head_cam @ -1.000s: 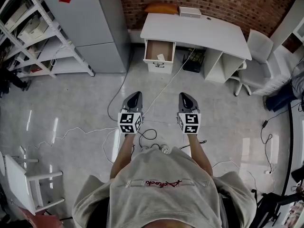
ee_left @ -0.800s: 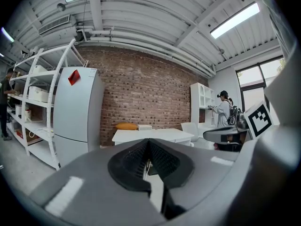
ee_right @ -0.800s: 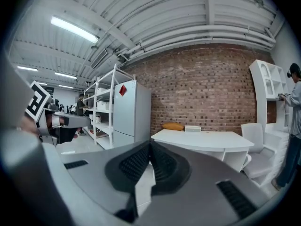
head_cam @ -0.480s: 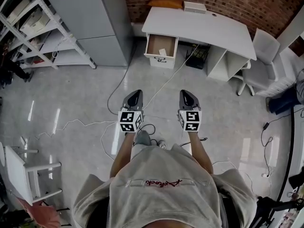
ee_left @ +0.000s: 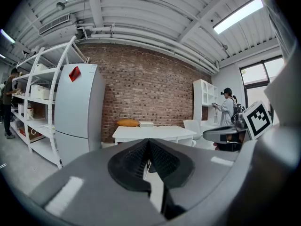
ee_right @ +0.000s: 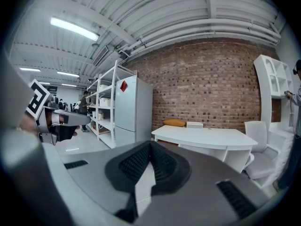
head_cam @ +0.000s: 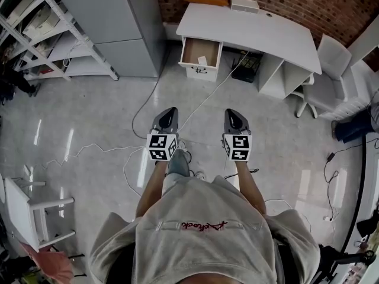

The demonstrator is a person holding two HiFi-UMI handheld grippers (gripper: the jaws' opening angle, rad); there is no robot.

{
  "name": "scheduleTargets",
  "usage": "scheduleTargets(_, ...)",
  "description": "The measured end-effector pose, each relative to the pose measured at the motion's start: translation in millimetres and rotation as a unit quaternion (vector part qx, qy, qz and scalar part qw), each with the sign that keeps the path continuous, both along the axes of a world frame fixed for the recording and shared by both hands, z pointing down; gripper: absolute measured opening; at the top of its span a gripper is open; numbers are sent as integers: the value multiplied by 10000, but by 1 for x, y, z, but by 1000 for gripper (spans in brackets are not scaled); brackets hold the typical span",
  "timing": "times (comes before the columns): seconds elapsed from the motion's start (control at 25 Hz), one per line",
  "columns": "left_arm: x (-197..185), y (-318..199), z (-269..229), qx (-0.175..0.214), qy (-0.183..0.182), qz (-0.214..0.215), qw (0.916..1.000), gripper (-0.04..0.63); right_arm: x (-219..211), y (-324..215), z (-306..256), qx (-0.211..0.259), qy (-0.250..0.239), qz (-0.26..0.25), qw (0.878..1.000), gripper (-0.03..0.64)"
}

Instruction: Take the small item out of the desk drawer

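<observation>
A white desk (head_cam: 249, 31) stands against the brick wall, its left drawer (head_cam: 199, 52) pulled open. A small white item (head_cam: 202, 60) lies inside the drawer. My left gripper (head_cam: 167, 116) and right gripper (head_cam: 233, 118) are held side by side over the floor, well short of the desk, both shut with nothing between the jaws. In the left gripper view the shut left gripper (ee_left: 148, 146) points at the desk (ee_left: 153, 133). In the right gripper view the right gripper (ee_right: 150, 150) is shut too, with the desk (ee_right: 207, 138) ahead.
A grey fridge (head_cam: 112, 22) stands left of the desk, white shelving (head_cam: 41, 34) further left. A white office chair (head_cam: 323, 81) sits at the desk's right. Cables (head_cam: 142, 129) trail over the floor. A white chair (head_cam: 29, 209) is at the lower left.
I have stepped forward: the desk and fridge have shifted slightly in the head view and a shoe shows below the left gripper. Both grippers stay shut.
</observation>
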State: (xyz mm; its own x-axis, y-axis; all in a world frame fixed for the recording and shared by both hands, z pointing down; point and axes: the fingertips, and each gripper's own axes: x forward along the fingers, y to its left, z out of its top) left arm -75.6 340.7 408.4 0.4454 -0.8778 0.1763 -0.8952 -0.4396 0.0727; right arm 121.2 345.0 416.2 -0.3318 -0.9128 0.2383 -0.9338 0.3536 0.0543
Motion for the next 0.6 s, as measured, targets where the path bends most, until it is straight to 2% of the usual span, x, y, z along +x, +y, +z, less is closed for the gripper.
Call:
scheduleTargets(0.36,1,-29,8,-27,-16,70,10000,9,-3,-28,7,-11,8,16,10000,11)
scheduleTargets(0.6,-1,-66,17,-68,34,123,9999,9,-5,-62,16,-74,57,85,9999,11)
